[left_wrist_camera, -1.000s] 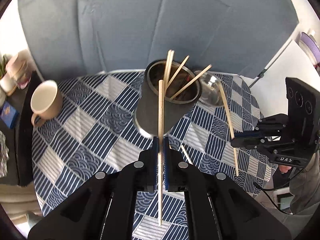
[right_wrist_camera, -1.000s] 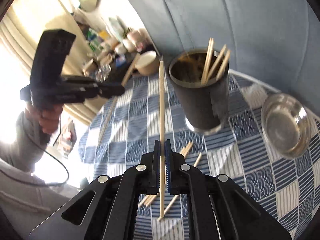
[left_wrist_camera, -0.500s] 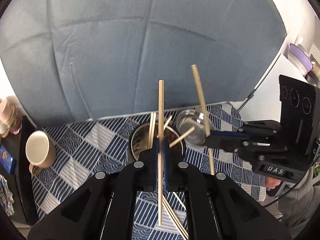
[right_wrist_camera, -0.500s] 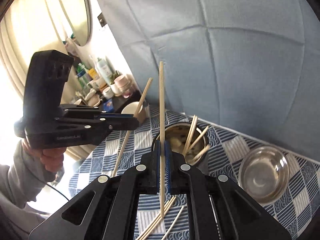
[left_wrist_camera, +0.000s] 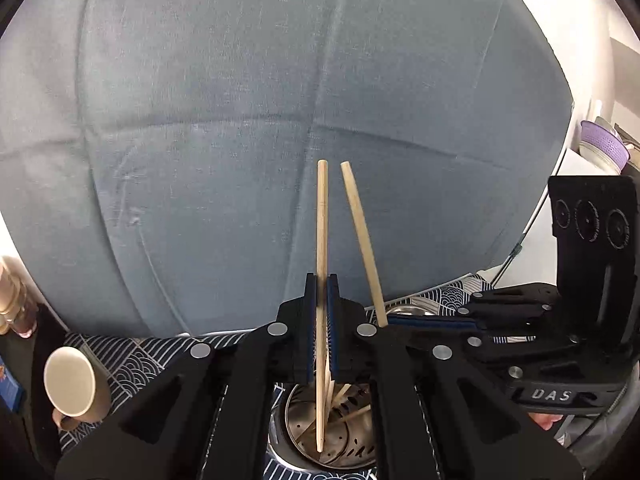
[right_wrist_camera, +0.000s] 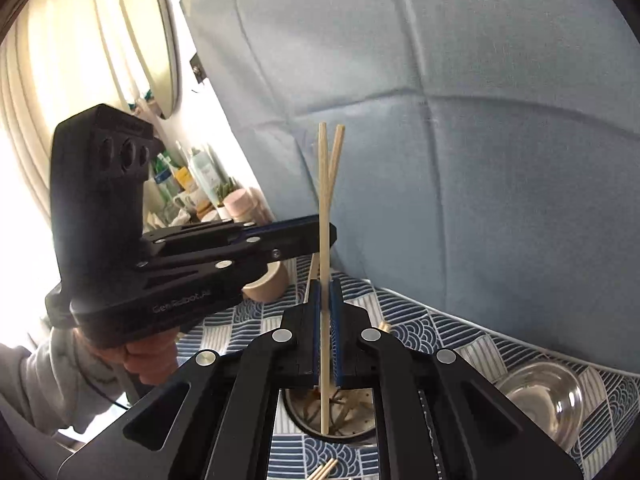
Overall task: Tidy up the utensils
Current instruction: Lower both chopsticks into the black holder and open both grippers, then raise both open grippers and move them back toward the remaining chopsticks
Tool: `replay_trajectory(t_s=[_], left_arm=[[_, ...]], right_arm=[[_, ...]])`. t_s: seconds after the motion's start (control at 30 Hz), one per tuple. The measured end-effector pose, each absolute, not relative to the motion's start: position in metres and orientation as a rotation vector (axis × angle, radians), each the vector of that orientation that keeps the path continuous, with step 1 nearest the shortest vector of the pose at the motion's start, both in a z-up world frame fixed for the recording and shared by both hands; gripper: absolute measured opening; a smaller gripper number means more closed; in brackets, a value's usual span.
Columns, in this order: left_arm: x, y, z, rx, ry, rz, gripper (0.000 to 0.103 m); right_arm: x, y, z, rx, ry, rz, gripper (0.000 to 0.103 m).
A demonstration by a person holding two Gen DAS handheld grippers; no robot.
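Right now the step in hand looks like the drop: each gripper carries one chopstick upright over the perforated metal holder, and the next move, as I judge it, calls for lowering each stick until its tip is well inside the rim, then parting the jaws so it falls among the others

Left wrist view: the left gripper (left_wrist_camera: 322,312) is closed tight on its chopstick (left_wrist_camera: 321,240), which stands nearly vertical between the blue pads, its lower tip hanging inside the mouth of the holder (left_wrist_camera: 340,436) directly below. Several chopsticks already lean inside that holder. To the right, the right gripper (left_wrist_camera: 400,322) reaches in sideways, pinching a second chopstick (left_wrist_camera: 362,240) that tilts slightly, close beside the first but apart from it. A beige mug (left_wrist_camera: 70,384) lies on the blue patterned tablecloth (left_wrist_camera: 132,356) at far left

Right wrist view: the right gripper (right_wrist_camera: 327,320) has its jaws closed on its chopstick (right_wrist_camera: 324,220), the lower tip reaching just into the holder (right_wrist_camera: 340,420). The left gripper (right_wrist_camera: 320,234) comes in from the left, held by a hand (right_wrist_camera: 150,358), its chopstick (right_wrist_camera: 335,160) crossing close behind the other. A steel bowl (right_wrist_camera: 540,396) sits to the right of the holder, and a few loose chopsticks (right_wrist_camera: 324,470) lie on the cloth in front of it, so more trips remain
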State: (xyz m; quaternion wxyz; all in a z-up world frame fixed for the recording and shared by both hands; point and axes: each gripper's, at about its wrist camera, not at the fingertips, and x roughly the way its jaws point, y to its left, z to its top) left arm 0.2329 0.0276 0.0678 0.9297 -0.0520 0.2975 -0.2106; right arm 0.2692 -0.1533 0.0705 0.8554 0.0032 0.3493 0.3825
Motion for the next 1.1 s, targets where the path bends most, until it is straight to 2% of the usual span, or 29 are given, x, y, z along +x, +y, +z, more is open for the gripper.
replay_trajectory(t_s=[0.17, 0.33, 0.4, 0.5, 0.57, 0.67, 0.7, 0.77, 0.87, 1.1], left_arm=[[0.239, 0.023, 0.035, -0.102, 0.670, -0.434, 0.005], [0.241, 0.027, 0.024, -0.116, 0.715, -0.436, 0.006], [0.243, 0.029, 0.023, -0.122, 0.746, -0.436, 0.016], [0.238, 0.037, 0.026, -0.147, 0.731, -0.429, 0.021], [0.232, 0.045, 0.028, -0.162, 0.728, -0.418, 0.030], [0.224, 0.052, 0.029, -0.153, 0.723, -0.395, 0.036], [0.221, 0.054, 0.029, -0.152, 0.724, -0.388, 0.037], [0.216, 0.059, 0.030, -0.153, 0.735, -0.382, 0.039], [0.207, 0.064, 0.028, -0.149, 0.749, -0.364, 0.048], [0.180, 0.066, 0.010, -0.157, 0.807, -0.339, 0.060]], right_arm=[[0.278, -0.162, 0.042, 0.043, 0.789, 0.791, 0.005], [0.279, -0.171, 0.036, 0.089, 0.791, 0.792, 0.008], [0.277, -0.178, 0.039, 0.108, 0.796, 0.797, 0.009], [0.278, -0.187, 0.044, 0.126, 0.788, 0.780, 0.009], [0.277, -0.193, 0.047, 0.131, 0.783, 0.757, 0.009], [0.274, -0.200, 0.050, 0.146, 0.789, 0.725, 0.010], [0.274, -0.202, 0.051, 0.151, 0.794, 0.705, 0.015], [0.272, -0.207, 0.052, 0.164, 0.801, 0.679, 0.018], [0.263, -0.211, 0.059, 0.157, 0.791, 0.660, 0.021], [0.236, -0.214, 0.062, 0.099, 0.789, 0.640, 0.040]])
